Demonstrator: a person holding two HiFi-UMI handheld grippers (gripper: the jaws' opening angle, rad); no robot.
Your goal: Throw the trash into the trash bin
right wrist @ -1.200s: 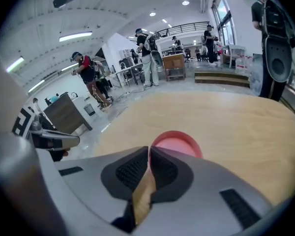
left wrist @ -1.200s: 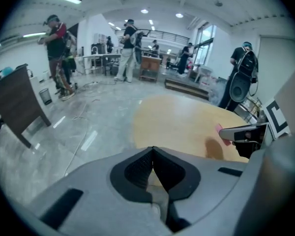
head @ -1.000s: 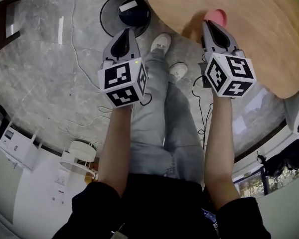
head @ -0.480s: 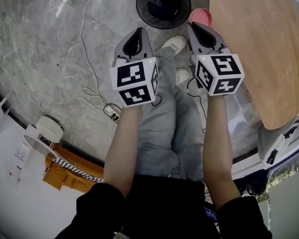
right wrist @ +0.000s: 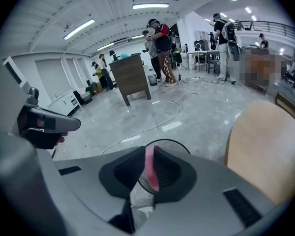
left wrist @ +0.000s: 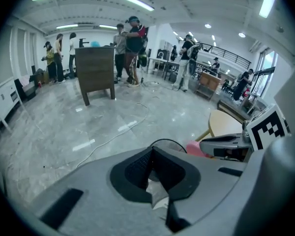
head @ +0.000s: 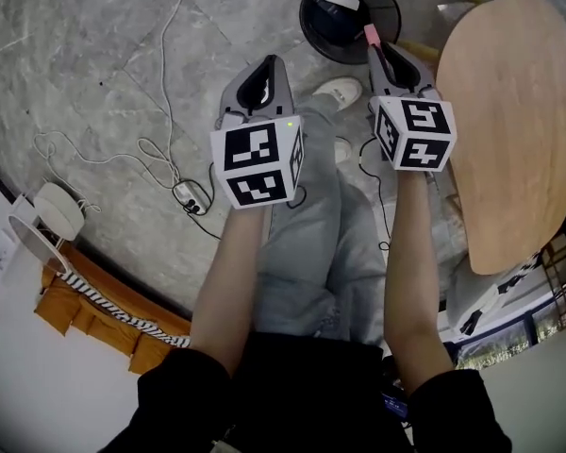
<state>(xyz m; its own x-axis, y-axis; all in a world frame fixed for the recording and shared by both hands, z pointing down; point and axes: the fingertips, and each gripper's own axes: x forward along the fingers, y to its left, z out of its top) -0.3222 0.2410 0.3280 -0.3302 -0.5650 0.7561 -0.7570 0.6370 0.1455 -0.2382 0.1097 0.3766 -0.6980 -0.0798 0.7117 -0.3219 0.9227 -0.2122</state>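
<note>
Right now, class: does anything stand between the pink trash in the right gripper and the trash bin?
Nothing visible does. The pink trash is between the fingers of the right gripper, which have just been opening, and it hangs at the open trash bin's near rim.

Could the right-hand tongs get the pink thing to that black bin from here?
Probably yes: the right tongs, just easing open with the pink trash between them, hang at the rim of the trash bin, nothing between.

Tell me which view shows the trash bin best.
The head view: it looks down into the black trash bin, showing nearly the whole rim and the opening. Each gripper view catches only a thin arc of the rim.
</note>
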